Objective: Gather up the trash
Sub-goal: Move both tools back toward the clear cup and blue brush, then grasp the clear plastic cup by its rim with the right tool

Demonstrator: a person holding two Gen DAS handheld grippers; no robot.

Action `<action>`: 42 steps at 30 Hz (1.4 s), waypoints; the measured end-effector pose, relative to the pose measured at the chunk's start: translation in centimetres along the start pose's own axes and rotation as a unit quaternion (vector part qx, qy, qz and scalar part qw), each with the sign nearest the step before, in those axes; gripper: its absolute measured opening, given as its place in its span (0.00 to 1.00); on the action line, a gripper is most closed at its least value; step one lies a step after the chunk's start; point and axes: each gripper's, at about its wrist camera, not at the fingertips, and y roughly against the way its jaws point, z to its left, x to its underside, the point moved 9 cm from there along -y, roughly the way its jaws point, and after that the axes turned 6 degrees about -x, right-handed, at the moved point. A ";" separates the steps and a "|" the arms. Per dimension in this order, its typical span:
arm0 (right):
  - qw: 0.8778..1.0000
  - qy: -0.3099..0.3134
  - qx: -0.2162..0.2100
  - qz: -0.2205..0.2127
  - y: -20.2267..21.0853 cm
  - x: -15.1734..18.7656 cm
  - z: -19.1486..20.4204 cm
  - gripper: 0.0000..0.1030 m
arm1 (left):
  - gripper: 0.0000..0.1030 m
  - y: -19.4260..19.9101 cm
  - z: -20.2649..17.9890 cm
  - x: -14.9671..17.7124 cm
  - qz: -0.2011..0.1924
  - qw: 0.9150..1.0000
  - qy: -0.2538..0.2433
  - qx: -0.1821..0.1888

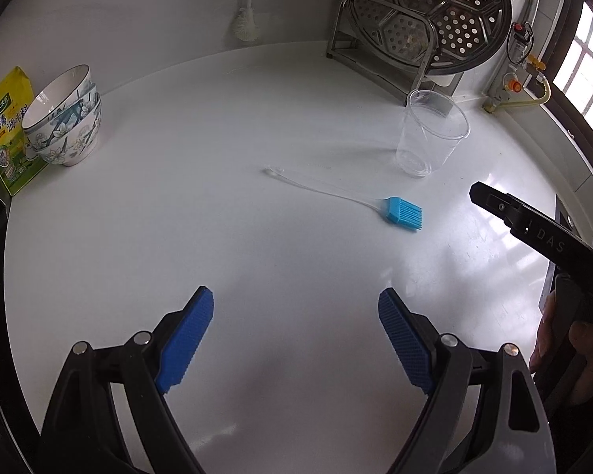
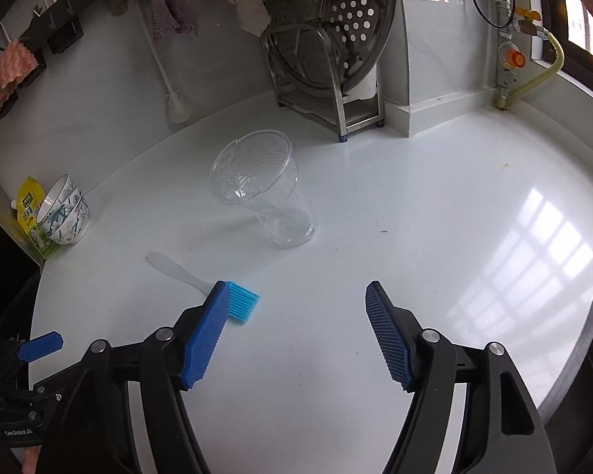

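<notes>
White countertop (image 1: 257,126), kitchen corner. Clear plastic cup (image 2: 263,189) — upright, tilted in the fisheye, empty, standing alone on open counter in front of the steel rack (image 2: 336,91) that holds a perforated steamer tray (image 2: 348,12). Silicone basting brush (image 1: 403,210), blue bristle head and clear handle, lies flat between the cup and the near edge, apart from the cup. Stacked floral bowls (image 1: 65,118) at far left, touching a yellow seasoning pouch (image 1: 8,126) behind them. Bottle brush (image 2: 176,106) hangs against the back wall; cloths (image 2: 170,4) hang above. Gas valve and hose (image 2: 512,59) in the right corner.

Left gripper (image 1: 296,304) — fingers spread wide, nothing between them, over bare counter short of the brush. Right gripper (image 2: 296,296) — fingers likewise apart and empty; its left finger (image 2: 207,335) overlaps the brush head in view, cup beyond.
</notes>
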 end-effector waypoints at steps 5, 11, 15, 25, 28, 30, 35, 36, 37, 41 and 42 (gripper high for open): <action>0.999 0.048 -0.015 -0.010 -2.1 -1.6 0.2 0.74 | 0.81 -1.1 -0.5 -0.2 0.005 1.000 0.008 0.010; 0.995 0.091 -0.033 -0.011 -4.2 -3.0 0.5 0.75 | 0.81 -1.9 -1.4 -0.2 0.007 1.000 0.013 0.024; 0.993 0.108 -0.043 -0.005 -5.6 -4.0 0.8 0.75 | 0.81 -2.4 -1.9 -0.2 0.012 0.999 0.016 0.032; 0.991 0.125 -0.047 -0.007 -8.5 -5.2 1.5 0.75 | 0.81 -2.8 -1.2 -0.4 0.013 0.999 0.024 0.030; 0.992 0.120 -0.044 -0.014 -8.8 -5.6 1.4 0.75 | 0.81 -3.0 -1.0 -0.6 0.015 0.999 0.027 0.028; 0.992 0.115 -0.042 -0.021 -8.9 -5.9 1.3 0.75 | 0.81 -3.1 -0.9 -0.6 0.015 0.999 0.027 0.027; 0.993 0.110 -0.037 -0.028 -9.0 -6.0 0.8 0.70 | 0.81 -3.3 -0.9 -0.8 0.016 0.999 0.027 0.027; 0.993 0.108 -0.037 -0.027 -9.0 -6.0 0.8 0.58 | 0.81 -3.3 -1.0 -0.7 0.016 0.999 0.028 0.027; 0.994 0.106 -0.034 -0.024 -9.1 -6.0 0.6 0.53 | 0.81 -3.4 -1.1 -0.8 0.016 0.999 0.027 0.027; 0.995 0.089 -0.038 -0.028 -8.7 -5.9 -0.1 0.47 | 0.81 -3.6 -1.7 -1.1 0.016 0.999 0.025 0.029; 0.995 0.085 -0.037 -0.029 -8.5 -5.8 -0.3 0.46 | 0.81 -3.7 -1.9 -1.2 0.016 0.999 0.025 0.029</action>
